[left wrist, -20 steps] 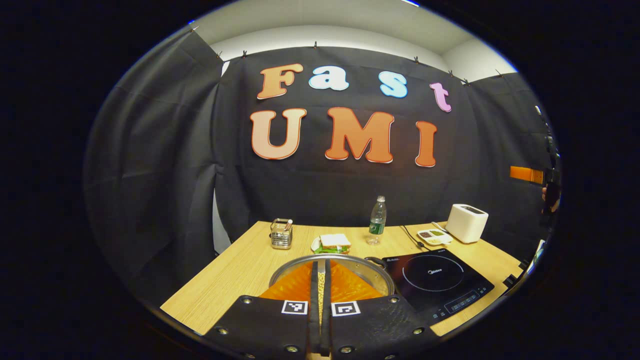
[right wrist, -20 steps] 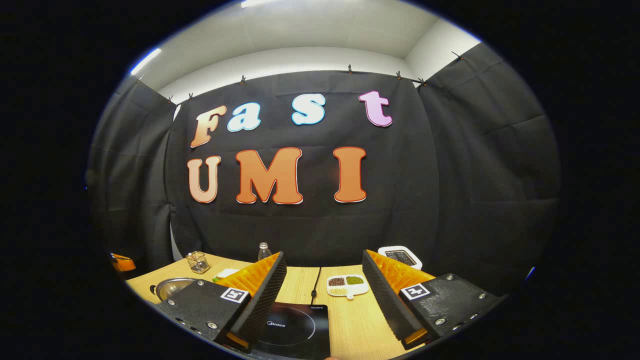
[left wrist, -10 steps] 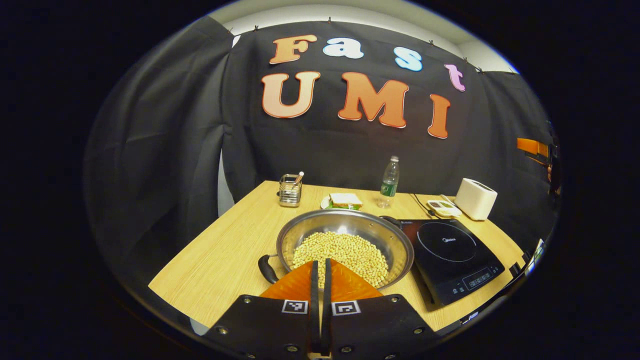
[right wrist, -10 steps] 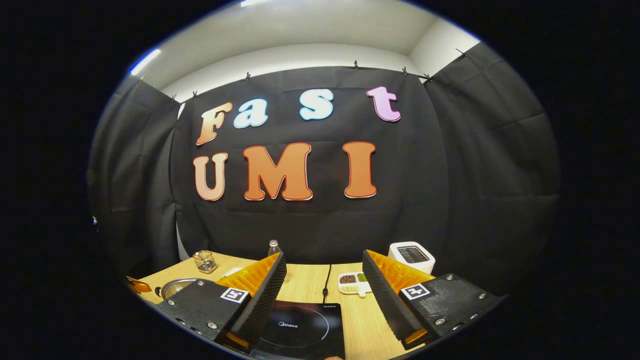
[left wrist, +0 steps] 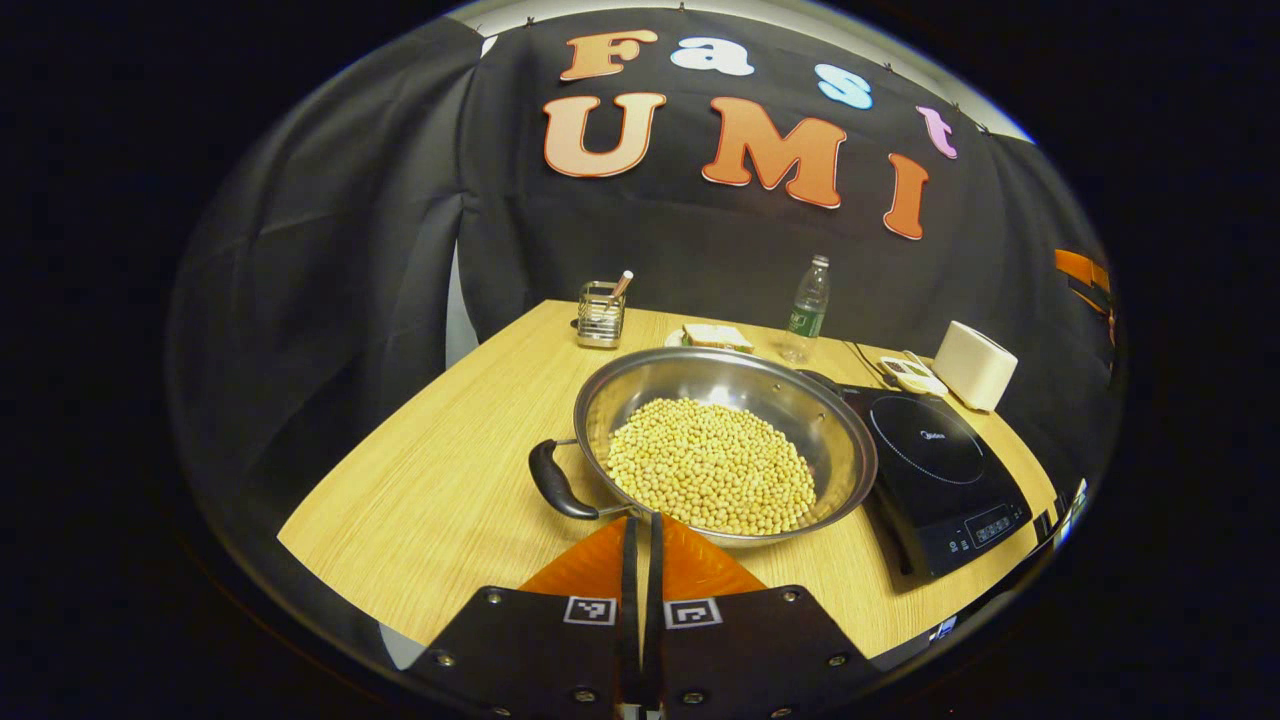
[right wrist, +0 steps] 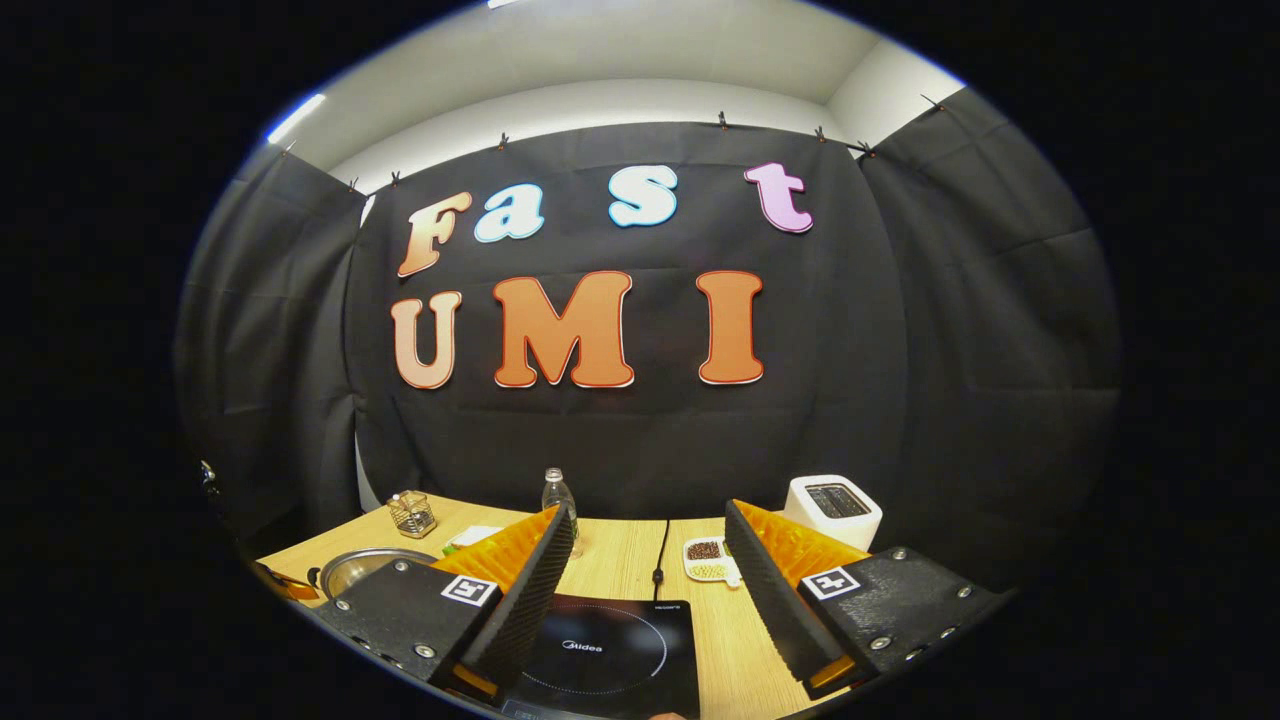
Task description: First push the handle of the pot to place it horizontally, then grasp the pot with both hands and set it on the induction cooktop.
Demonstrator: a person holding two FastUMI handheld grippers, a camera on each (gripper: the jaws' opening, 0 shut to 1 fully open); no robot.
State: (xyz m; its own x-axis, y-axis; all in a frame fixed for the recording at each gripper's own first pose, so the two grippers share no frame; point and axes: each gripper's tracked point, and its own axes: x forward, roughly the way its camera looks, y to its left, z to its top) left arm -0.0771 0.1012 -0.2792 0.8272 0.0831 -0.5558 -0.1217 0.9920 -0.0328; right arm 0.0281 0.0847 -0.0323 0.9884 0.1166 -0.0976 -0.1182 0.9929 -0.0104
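Note:
A wide steel pot (left wrist: 835, 425) holding yellow beans (left wrist: 712, 466) sits on the wooden table (left wrist: 440, 480). One black handle (left wrist: 553, 480) points to the near left, the other (left wrist: 820, 380) lies at the far right by the black induction cooktop (left wrist: 940, 460). My left gripper (left wrist: 641, 522) is shut with nothing in it, just above the pot's near rim. In the right gripper view, my right gripper (right wrist: 648, 520) stands open above the cooktop (right wrist: 605, 655), and the pot (right wrist: 360, 568) shows at the far left.
Along the back of the table stand a wire utensil holder (left wrist: 601, 313), a sandwich on a plate (left wrist: 717, 337), a water bottle (left wrist: 806, 310), a small divided dish (left wrist: 910, 373) and a white toaster (left wrist: 975, 365). A power cord (right wrist: 661, 548) runs from the cooktop to the wall.
The left gripper has risen and tipped downward, so the pot, its beans and near handle have come into full view. The right gripper has shifted slightly, staying open.

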